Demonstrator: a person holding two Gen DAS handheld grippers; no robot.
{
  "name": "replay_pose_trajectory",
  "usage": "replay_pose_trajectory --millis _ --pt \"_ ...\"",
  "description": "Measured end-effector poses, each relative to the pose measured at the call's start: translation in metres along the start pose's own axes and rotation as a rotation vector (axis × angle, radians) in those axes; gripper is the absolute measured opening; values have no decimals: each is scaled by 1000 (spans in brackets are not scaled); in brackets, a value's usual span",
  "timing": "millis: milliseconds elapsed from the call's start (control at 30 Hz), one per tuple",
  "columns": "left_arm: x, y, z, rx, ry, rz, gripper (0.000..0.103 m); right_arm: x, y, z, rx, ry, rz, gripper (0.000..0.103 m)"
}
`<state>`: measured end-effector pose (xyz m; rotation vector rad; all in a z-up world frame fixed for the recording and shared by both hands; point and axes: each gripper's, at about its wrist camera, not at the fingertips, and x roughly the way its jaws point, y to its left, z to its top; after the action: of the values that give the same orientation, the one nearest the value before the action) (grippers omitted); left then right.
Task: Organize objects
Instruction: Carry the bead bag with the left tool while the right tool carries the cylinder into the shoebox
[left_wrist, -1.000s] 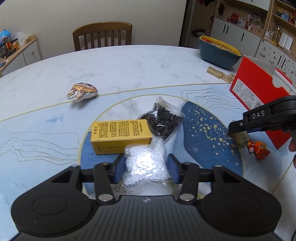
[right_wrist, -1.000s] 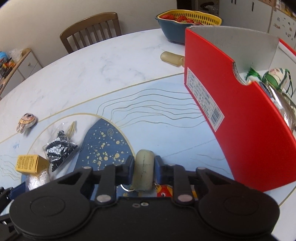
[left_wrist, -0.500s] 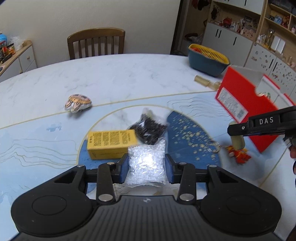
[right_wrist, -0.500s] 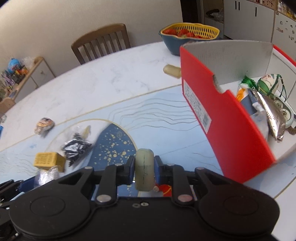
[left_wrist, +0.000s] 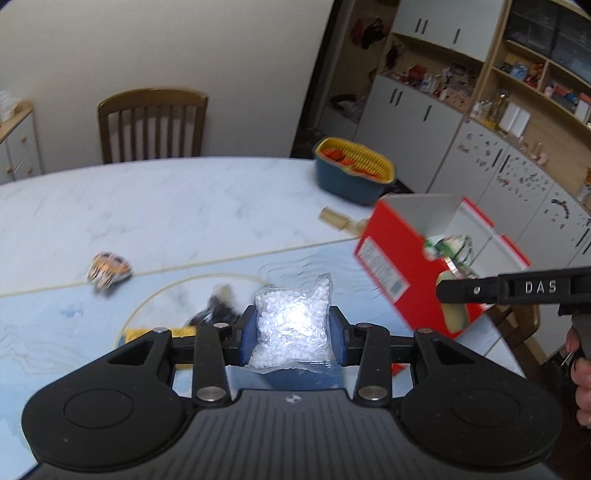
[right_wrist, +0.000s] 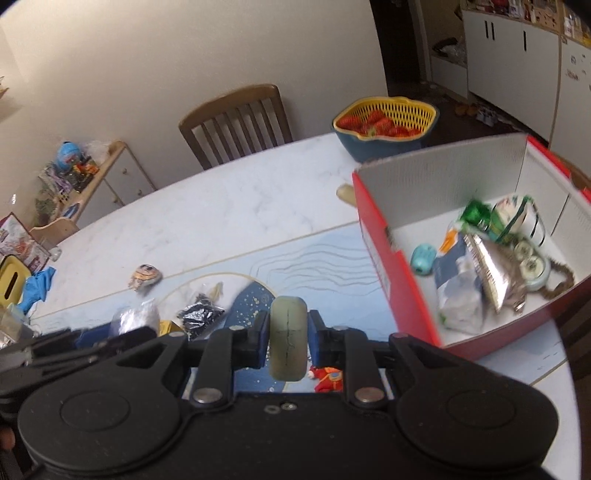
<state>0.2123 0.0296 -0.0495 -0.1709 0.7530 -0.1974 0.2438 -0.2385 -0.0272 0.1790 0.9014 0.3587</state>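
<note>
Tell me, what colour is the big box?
Red outside, white inside: the box shows best in the right wrist view.

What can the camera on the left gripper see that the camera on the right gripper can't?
Only the left wrist view shows the wall shelves and the left gripper squeezing the bag of white beads. Only the right wrist view shows the teal toy inside the red box, and the right gripper pinching a pale wheel. Both show the chair, the fruit basket and the striped toy.
</note>
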Motion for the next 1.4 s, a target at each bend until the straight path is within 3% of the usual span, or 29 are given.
replay_pose_trajectory --millis 333,733,1067,1400 --pt "-1 -55 29 64 -7 -71 39 -41 -35 11 -13 -51 -5 19" --pt "33 -131 58 150 -10 -118 39 -66 -104 29 -2 -87 -66 19" --pt "84 -181 79 215 28 -90 39 -62 -153 45 -30 -93 -93 19" --pt "142 -209 91 260 77 -3 39 -45 -189 61 -87 -62 -86 20"
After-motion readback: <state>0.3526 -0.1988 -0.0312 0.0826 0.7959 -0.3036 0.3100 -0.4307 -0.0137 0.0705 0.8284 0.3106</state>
